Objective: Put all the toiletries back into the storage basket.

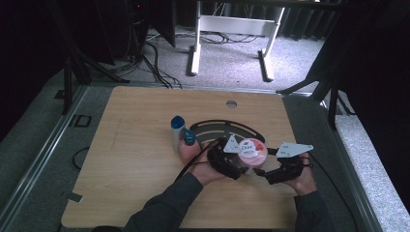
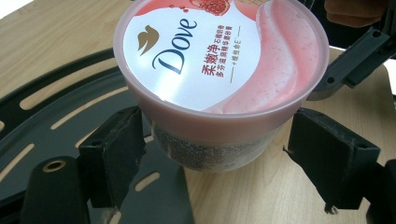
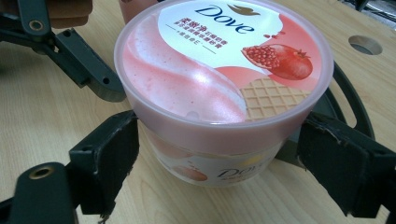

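Pink Dove tub (image 1: 253, 152) upright on the wooden table (image 1: 135, 164), lid on, sitting at the near edge of the black slotted plate (image 1: 227, 128), partly on plate, partly on wood. Left gripper (image 2: 212, 154) straddling the tub below the lid rim: left pad (image 2: 114, 149) touching the wall, right pad just clear of it, so spread, not clamping. Right gripper (image 3: 215, 163) coming from the opposite side, same story: jaws spread around the tub body, pads close to the wall on both sides, firm contact not confirmable. Blue-capped bottle (image 1: 177, 131) standing just left of the plate, second blue-capped item (image 1: 189, 138) beside it, near the left hand (image 1: 203, 166).
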Action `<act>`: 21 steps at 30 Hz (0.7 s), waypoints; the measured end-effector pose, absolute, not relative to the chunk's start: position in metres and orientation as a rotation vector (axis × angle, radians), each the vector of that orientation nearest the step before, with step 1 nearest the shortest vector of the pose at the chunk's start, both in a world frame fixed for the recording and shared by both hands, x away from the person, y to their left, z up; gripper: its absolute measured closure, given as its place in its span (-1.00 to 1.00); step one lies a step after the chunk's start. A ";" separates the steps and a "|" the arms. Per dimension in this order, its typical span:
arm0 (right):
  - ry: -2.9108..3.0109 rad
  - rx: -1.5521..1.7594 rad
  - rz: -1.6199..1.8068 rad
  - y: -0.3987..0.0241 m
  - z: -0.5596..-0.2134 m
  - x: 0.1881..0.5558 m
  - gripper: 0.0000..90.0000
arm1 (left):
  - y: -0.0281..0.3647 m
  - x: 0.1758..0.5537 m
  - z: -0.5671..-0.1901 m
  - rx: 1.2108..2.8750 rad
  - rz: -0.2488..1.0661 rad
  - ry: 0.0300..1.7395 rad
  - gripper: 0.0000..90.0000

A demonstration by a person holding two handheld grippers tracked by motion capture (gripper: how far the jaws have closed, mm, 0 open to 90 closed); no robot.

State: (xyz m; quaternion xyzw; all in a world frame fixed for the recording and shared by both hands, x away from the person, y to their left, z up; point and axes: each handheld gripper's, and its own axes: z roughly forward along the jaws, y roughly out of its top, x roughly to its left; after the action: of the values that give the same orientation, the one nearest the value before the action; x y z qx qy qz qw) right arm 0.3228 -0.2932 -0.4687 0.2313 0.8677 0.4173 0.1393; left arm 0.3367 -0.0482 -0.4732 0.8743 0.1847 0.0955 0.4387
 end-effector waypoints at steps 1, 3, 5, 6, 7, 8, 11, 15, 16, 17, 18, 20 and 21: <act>2.510 0.667 1.206 -0.293 -0.468 0.324 -0.71 | -0.048 0.338 -0.472 2.174 0.239 0.459 -0.58; 2.516 0.663 1.202 -0.294 -0.466 0.327 -0.71 | -0.048 0.340 -0.471 2.172 0.240 0.459 -0.58; 2.516 0.659 1.207 -0.294 -0.464 0.331 -0.71 | -0.048 0.342 -0.470 2.159 0.237 0.471 -0.58; 2.517 0.659 1.208 -0.294 -0.463 0.332 -0.71 | -0.048 0.344 -0.469 2.161 0.238 0.467 -0.58; 2.517 0.656 1.208 -0.294 -0.462 0.333 -0.71 | -0.048 0.345 -0.469 2.159 0.237 0.473 -0.58; 2.518 0.654 1.209 -0.294 -0.461 0.335 -0.71 | -0.048 0.346 -0.468 2.157 0.238 0.477 -0.58; 2.521 0.654 1.204 -0.294 -0.460 0.339 -0.71 | -0.049 0.349 -0.467 2.154 0.241 0.481 -0.58; 2.517 0.658 1.212 -0.296 -0.458 0.344 -0.71 | -0.051 0.353 -0.464 2.155 0.250 0.481 -0.58; 2.516 0.657 1.214 -0.296 -0.458 0.344 -0.71 | -0.051 0.354 -0.464 2.157 0.253 0.478 -0.58; 2.516 0.661 1.212 -0.297 -0.458 0.345 -0.71 | -0.052 0.355 -0.463 2.160 0.255 0.477 -0.58; 2.516 0.663 1.213 -0.297 -0.457 0.346 -0.70 | -0.052 0.356 -0.463 2.164 0.254 0.474 -0.58; 2.513 0.665 1.210 -0.298 -0.458 0.349 -0.70 | -0.054 0.359 -0.463 2.162 0.253 0.481 -0.57; 2.512 0.669 1.209 -0.298 -0.458 0.350 -0.70 | -0.054 0.360 -0.463 2.164 0.256 0.482 -0.58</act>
State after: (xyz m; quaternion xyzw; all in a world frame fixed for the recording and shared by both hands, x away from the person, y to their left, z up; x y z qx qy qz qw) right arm 0.3499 -0.2982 -0.4577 0.2311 0.8680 0.4176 0.1369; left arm 0.3602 -0.0541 -0.4633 0.8711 0.1939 0.1030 0.4393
